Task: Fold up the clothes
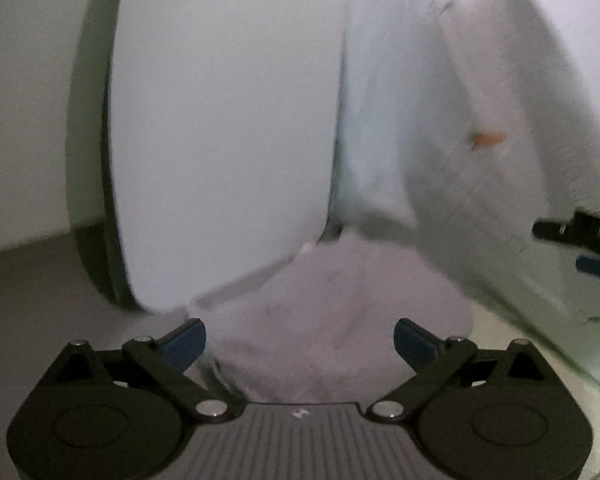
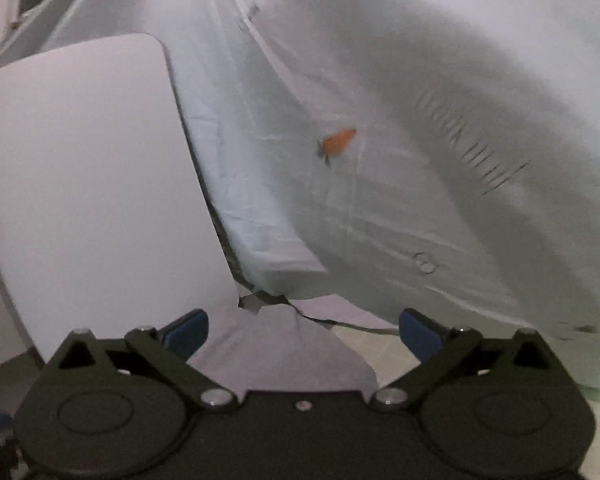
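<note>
Grey floor point(image 1: 24, 300) at far left, then a white rounded panel point(image 1: 220, 140) standing on edge, then a pale sheet point(image 1: 440, 208) printed with a small orange carrot point(image 1: 486, 138), draped down on the right. Low in the middle, just ahead of the left gripper point(image 1: 300, 340), a lilac garment point(image 1: 340, 312) bunched at the foot of panel and sheet.

Left gripper released: blue pads spread wide, cloth spanning the gap below them, nothing pinched. Right gripper point(image 2: 304, 332) likewise spread, gripping nothing.

Key relation: garment straight ahead and below both sets of jaws. Centred under the left gripper; off toward the left pad point(image 2: 188, 332) of the right one, with bare tile point(image 2: 364, 344) under the other pad. Long axis seemingly running away from the grippers toward the panel's foot, though too crumpled and blurred to be sure. Left hand probably the better placed for a first pinch.

Only in the left view: the right gripper point(image 1: 580, 248) poking in at the right edge. Only in the right view: the panel's rounded upper corner, a dark gap point(image 2: 252, 304) behind the garment's far edge, and a button-like ring point(image 2: 424, 262) on the sheet.
</note>
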The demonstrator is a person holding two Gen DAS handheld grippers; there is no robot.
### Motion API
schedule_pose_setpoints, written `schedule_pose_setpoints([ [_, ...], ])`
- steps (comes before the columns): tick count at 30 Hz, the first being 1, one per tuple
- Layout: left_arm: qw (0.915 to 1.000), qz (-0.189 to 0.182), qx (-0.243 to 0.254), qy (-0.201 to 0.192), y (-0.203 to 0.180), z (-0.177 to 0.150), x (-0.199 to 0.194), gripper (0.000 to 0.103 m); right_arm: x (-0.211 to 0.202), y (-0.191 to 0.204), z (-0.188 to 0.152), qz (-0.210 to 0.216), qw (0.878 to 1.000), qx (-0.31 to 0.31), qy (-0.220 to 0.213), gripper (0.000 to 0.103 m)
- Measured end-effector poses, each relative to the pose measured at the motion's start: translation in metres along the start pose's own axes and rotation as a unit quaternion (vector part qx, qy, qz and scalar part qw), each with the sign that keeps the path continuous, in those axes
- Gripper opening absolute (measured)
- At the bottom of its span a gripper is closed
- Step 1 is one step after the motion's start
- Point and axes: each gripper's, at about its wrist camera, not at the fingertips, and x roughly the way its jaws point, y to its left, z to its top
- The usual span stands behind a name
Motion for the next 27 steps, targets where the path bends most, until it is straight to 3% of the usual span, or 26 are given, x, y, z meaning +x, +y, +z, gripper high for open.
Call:
schedule_pose_setpoints([
  [4, 0.9994, -0.011, 0.002, -0.032, -0.011, 0.003, -0.046, 0.103, -0.061, 0.019, -0.018, -0.029, 0.999, -0.016, 0.007, 0.103],
  [13, 0.9985, -0.029, 0.043, -0.015, -0.024, -0.023, -0.114, 0.103, -0.153, 0.036, -0.08, -0.061, 0.994, -0.012, 0.092, 0.103],
  [20, 0.9967, -0.034, 0.068, 0.028, -0.012, -0.051, -0.141, 0.103, -0.185, 0.048, -0.121, -0.057, 0.989, -0.022, 0.132, 0.103],
  [27, 0.9967, -0.032, 0.066, 0.035, -0.003, -0.06, -0.156, 0.103, -0.199, 0.053, -0.125, -0.057, 0.99, -0.02, 0.13, 0.103],
])
